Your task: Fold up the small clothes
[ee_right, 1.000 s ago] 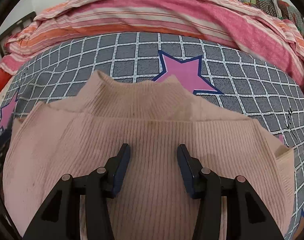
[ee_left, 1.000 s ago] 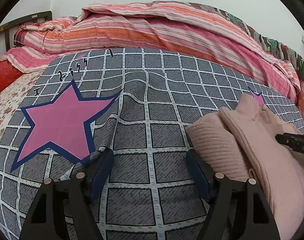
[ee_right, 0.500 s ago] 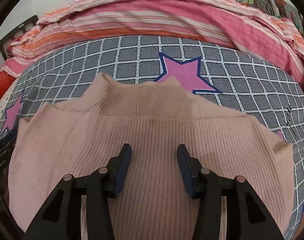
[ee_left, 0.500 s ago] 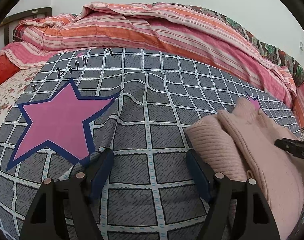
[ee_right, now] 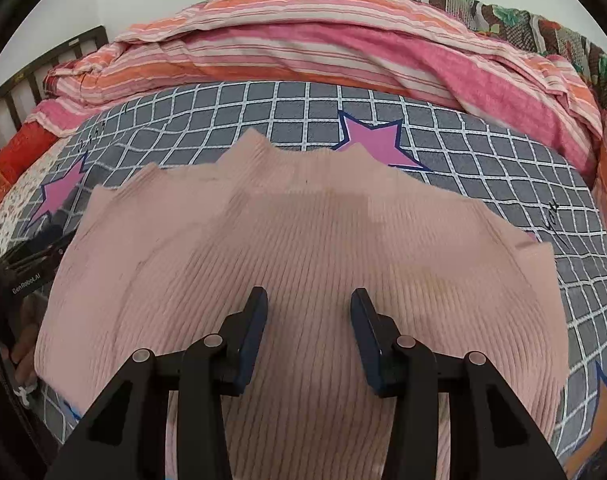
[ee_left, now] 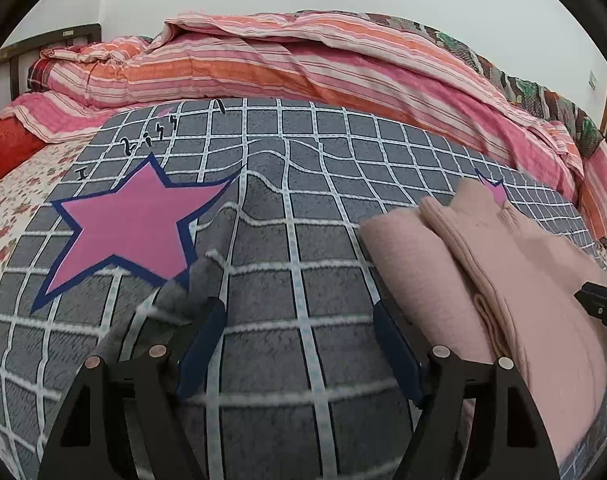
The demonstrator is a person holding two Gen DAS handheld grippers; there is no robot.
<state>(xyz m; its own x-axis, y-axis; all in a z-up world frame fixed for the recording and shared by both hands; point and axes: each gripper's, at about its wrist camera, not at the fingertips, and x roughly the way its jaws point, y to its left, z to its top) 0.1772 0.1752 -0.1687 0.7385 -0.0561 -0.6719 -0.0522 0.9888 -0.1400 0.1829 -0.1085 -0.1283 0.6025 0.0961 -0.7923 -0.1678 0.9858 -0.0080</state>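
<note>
A pink ribbed sweater (ee_right: 303,240) lies flat on the grey checked blanket (ee_right: 483,160), its collar pointing toward the far striped quilt. My right gripper (ee_right: 308,294) hovers over the sweater's near half, jaws apart, with no cloth pinched between them. In the left wrist view the sweater (ee_left: 483,280) shows as a folded stack at the right. My left gripper (ee_left: 299,308) stands open over bare blanket (ee_left: 303,240) just left of it, with nothing between its fingers. A raised blanket fold (ee_left: 191,280) sits by its left finger. The right gripper's tip (ee_left: 601,308) pokes in at the right edge.
A rumpled pink and orange striped quilt (ee_left: 303,64) runs along the far side. A dark headboard (ee_right: 43,76) stands at the far left, with a floral sheet (ee_left: 7,216) below it. The left gripper's body (ee_right: 27,264) and a hand (ee_right: 19,356) flank the sweater's left edge.
In the right wrist view the sweater now sits slightly higher and further right, with more blanket showing at its left. The left wrist view is almost unchanged.
</note>
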